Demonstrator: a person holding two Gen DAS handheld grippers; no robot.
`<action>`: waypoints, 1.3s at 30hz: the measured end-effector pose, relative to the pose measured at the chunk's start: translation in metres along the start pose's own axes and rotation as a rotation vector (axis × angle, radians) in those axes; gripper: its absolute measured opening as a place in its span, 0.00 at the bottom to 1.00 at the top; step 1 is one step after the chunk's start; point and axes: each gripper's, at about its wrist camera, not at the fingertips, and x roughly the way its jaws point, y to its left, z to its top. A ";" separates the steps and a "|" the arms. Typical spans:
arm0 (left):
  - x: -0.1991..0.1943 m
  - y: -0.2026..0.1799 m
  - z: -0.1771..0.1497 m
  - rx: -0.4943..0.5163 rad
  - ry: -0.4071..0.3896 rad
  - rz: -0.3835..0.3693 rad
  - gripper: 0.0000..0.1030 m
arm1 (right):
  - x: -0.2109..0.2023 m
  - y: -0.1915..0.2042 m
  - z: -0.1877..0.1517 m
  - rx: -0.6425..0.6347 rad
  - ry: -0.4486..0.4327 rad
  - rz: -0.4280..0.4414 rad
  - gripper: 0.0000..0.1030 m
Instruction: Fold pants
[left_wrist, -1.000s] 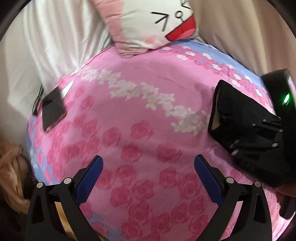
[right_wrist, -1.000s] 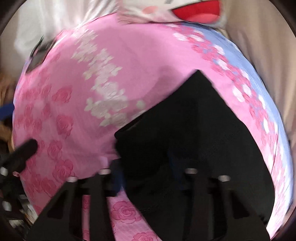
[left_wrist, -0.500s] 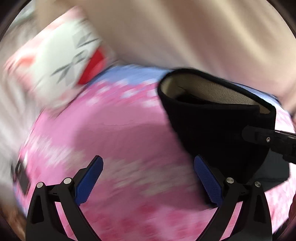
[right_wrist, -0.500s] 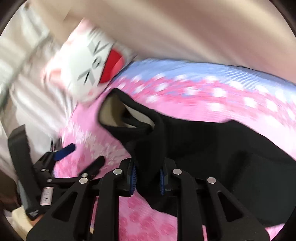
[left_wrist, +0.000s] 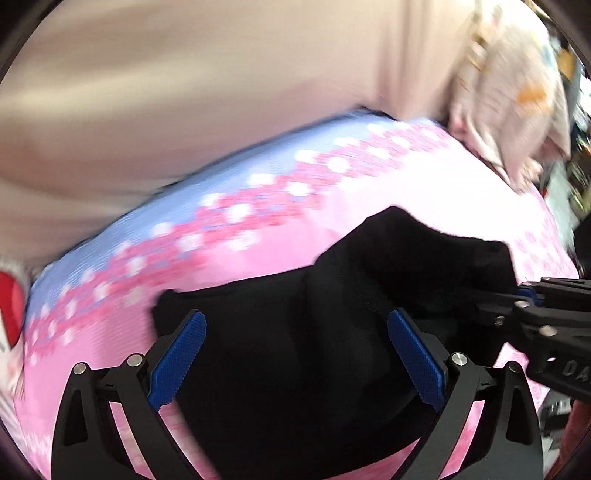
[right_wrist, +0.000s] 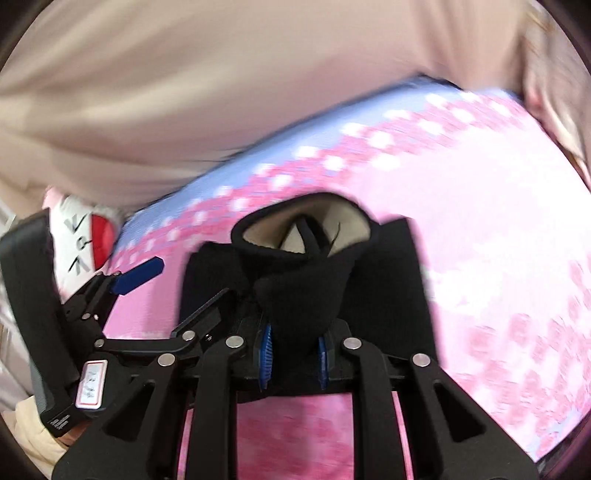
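The black pants (right_wrist: 306, 295) lay bunched on the bed's pink flowered sheet (right_wrist: 498, 229), their open, pale-lined waistband turned up toward the beige curtain (right_wrist: 184, 92) behind the bed. The right claw (right_wrist: 293, 354) was clamped on a thick fold of the pants' cloth, blue pads pressed against it on either side. The left claw (left_wrist: 295, 354) hung over the pants with its jaws wide apart; nothing was gripped between them, though the dark cloth spread beneath. To do this step well, it seemed the left claw should take the waistband edge opposite the right claw's hold, so that the pants could be drawn out flat and even before any fold was laid. Both views were blurred, so seams and leg ends could not be made out. Beyond the pants, a white cartoon pillow (right_wrist: 85, 236) sat at the sheet's far left, and a pale heap of bedding (left_wrist: 509, 92) lay at the sheet's far right; neither appeared to block the pants.
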 end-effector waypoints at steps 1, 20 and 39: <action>0.007 -0.016 0.003 0.024 0.017 -0.002 0.95 | 0.001 -0.010 -0.003 0.013 0.004 0.000 0.17; 0.006 -0.016 -0.046 -0.039 0.132 0.121 0.95 | -0.014 -0.059 0.029 -0.160 0.015 0.057 0.73; 0.027 0.000 -0.044 -0.098 0.241 0.118 0.95 | 0.031 -0.061 0.053 -0.069 0.011 -0.035 0.11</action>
